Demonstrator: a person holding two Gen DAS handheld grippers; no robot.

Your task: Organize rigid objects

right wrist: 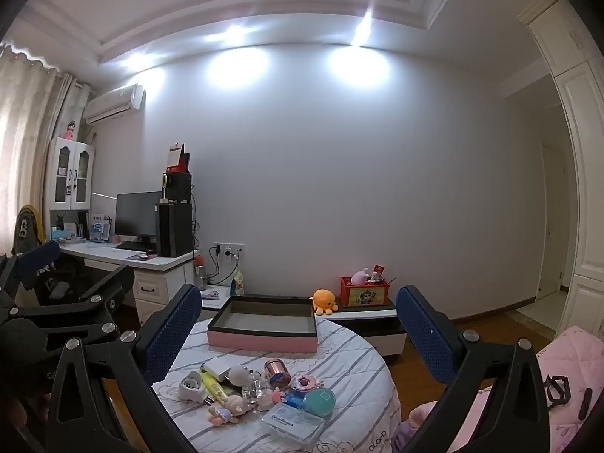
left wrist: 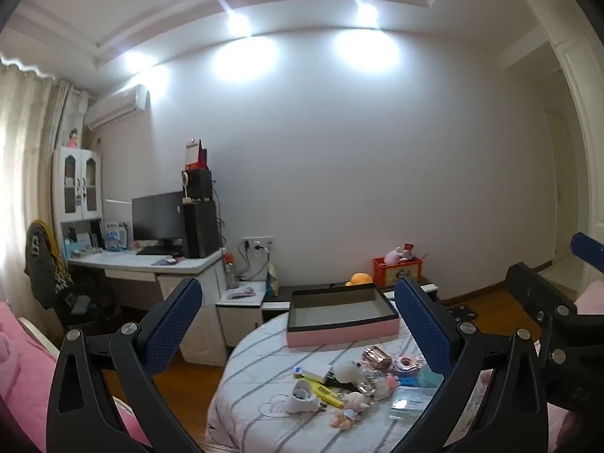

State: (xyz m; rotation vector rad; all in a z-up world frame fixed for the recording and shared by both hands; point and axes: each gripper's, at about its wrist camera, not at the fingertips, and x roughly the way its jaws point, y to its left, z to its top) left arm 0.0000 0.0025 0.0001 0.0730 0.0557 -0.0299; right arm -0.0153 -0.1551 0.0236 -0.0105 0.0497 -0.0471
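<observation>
So both my grippers, left (left wrist: 298,324) and right (right wrist: 298,332), gape wide, empty. The clutter (right wrist: 256,392) lies just below my jaws, the box (right wrist: 262,326) beyond; right seems nearer.

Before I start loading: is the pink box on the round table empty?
Empty: the pink box shows a bare grey floor in both views, with every small item lying outside it.

left gripper (left wrist: 298,324) level, right gripper (right wrist: 298,330) level, both gaping
</observation>
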